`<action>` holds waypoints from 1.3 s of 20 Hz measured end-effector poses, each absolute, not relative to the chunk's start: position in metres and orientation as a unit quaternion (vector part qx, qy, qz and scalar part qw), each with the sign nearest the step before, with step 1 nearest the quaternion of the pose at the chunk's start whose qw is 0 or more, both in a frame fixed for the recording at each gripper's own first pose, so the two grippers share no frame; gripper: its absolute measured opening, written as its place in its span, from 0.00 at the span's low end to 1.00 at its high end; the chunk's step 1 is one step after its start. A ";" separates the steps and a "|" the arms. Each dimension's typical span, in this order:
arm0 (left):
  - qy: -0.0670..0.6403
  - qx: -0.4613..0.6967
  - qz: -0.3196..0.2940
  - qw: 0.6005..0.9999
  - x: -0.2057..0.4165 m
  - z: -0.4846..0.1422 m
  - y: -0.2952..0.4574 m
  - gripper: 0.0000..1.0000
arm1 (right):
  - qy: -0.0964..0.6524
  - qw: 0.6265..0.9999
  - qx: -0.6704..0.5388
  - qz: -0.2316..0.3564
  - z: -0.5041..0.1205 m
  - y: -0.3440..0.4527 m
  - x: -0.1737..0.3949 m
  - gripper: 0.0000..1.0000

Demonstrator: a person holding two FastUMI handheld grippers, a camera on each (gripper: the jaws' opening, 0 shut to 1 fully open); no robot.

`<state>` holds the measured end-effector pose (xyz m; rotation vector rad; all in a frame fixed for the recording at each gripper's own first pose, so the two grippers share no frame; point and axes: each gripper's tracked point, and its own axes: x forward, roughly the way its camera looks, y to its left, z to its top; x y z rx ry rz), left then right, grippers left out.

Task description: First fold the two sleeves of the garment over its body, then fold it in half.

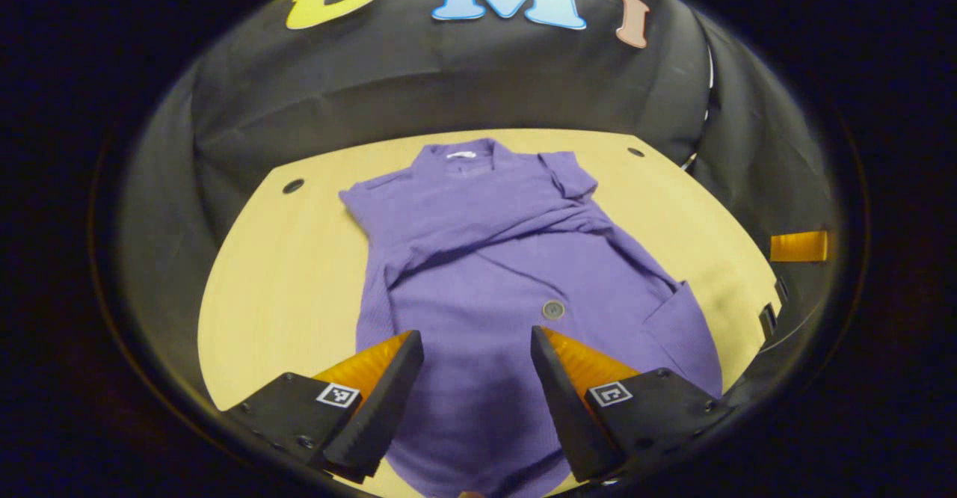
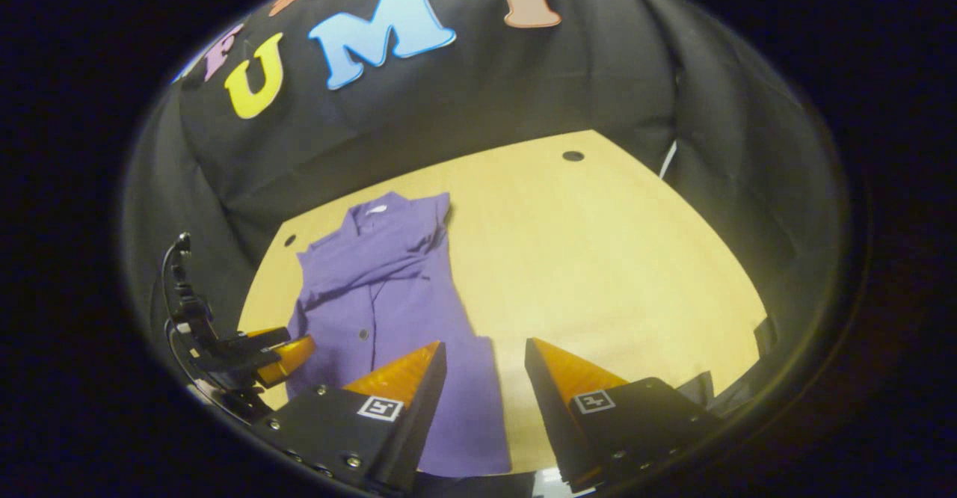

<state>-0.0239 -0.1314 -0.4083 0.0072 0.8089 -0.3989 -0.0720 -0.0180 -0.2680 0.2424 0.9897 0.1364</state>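
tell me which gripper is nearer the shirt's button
Left. The left gripper hangs open over the shirt, the button just past its fingertips. The right gripper hangs open at the shirt's hem corner, off to the side.

The purple buttoned garment (image 1: 516,274) lies flat on the worktop (image 1: 291,274), collar toward the far wall, both sleeves folded across its chest, hem nearest the camera.

we see a light wood table (image 2: 613,259) with small dark holes (image 2: 573,156) near its far corners, black cloth wall (image 1: 463,79) draped behind and around, dim lighting.
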 end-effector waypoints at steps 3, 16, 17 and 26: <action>0.412 -0.001 -0.173 0.894 -0.054 -0.423 -0.111 0.92 | 0.502 0.853 0.109 0.093 -0.284 0.001 -0.084 0.68; 0.515 0.024 -0.126 0.848 -0.125 -0.479 -0.062 0.99 | 0.628 0.767 0.055 0.119 -0.364 0.034 -0.140 0.68; 0.514 0.025 -0.126 0.848 -0.122 -0.479 -0.063 0.92 | 0.632 0.764 0.052 0.119 -0.366 0.034 -0.141 0.68; 0.561 0.019 -0.108 0.820 -0.117 -0.483 -0.065 0.92 | 0.694 0.709 -0.058 0.113 -0.390 0.032 -0.155 0.77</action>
